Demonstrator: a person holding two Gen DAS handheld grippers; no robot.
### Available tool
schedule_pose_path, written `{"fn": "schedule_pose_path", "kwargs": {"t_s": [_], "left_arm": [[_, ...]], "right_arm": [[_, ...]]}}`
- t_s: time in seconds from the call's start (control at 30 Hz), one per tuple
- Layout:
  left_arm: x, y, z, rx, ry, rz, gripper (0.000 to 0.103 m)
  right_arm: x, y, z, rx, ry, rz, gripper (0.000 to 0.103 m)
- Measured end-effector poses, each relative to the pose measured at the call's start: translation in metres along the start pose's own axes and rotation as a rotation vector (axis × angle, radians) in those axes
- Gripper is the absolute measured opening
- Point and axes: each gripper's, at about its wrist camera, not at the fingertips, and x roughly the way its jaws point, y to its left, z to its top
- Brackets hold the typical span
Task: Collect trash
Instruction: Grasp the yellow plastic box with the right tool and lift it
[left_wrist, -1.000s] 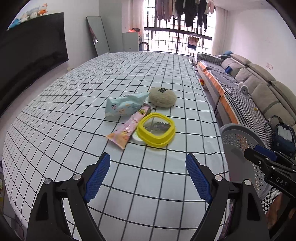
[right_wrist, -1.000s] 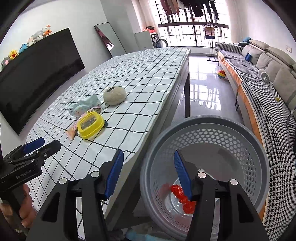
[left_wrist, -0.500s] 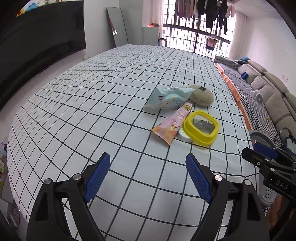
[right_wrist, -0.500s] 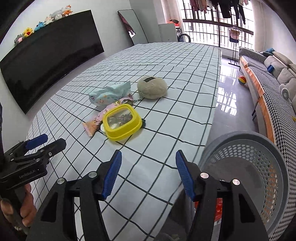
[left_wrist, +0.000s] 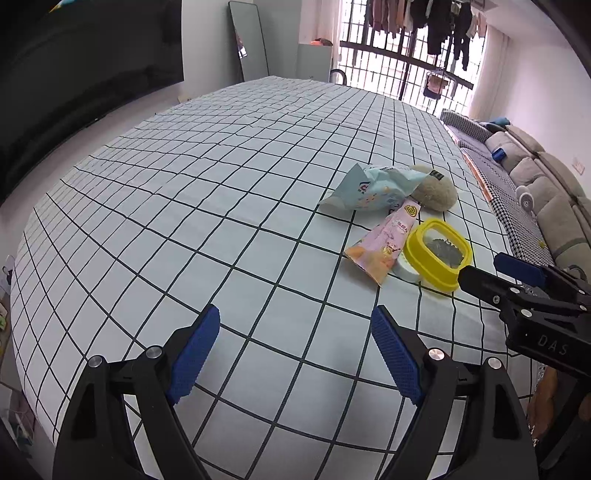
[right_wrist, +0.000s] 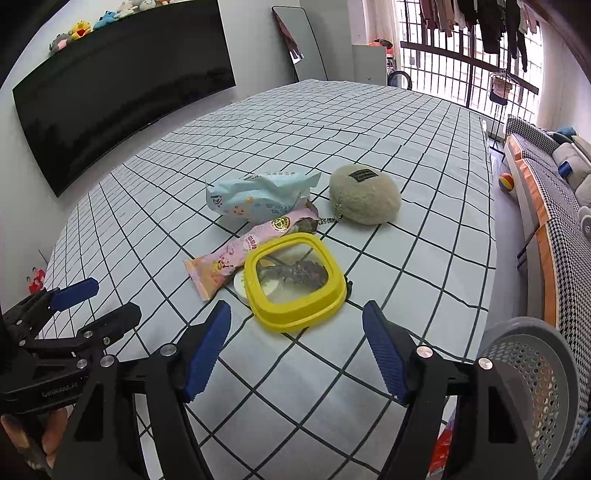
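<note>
Your left gripper (left_wrist: 295, 354) stands spread wide over bare checked tablecloth (left_wrist: 221, 206), with nothing between its blue pads (left_wrist: 192, 354). Your right gripper (right_wrist: 295, 350) is widening its jaws at this moment; nothing sits between its pads (right_wrist: 384, 354), and it holds nothing. It points at the near edge of the trash cluster.

Trash location: all items lie together on the tablecloth, toward the table's sofa-side edge.
- Yellow-rimmed container (right_wrist: 295, 282), clear lid, dark contents visible inside. It lies nearest the right gripper, just ahead of its fingertips.
- Pink snack wrapper (right_wrist: 243, 254), flat, touching the container's far-left side. A small white disc (right_wrist: 240, 284) shows between the two, partly under the container.
- Light blue crumpled wrapper (right_wrist: 258, 197), beyond the pink wrapper and overlapping its far end.
- Beige plush keychain (right_wrist: 365, 195), beside the blue wrapper, its chain running toward the pink wrapper.

The grey perforated basket (right_wrist: 532, 373) stands off the table edge, at the right gripper's right side. Something red shows low beside it.
</note>
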Motion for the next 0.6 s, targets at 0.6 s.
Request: {"fn": "schedule_pose_path", "kwargs": {"t_s": [0.6], "left_arm": [[0.010, 0.015, -0.002, -0.036, 0.026, -0.018, 0.082]], "right_arm": [[0.043, 0.009, 0.022, -0.055, 0.054, -0.037, 0.071]]}}
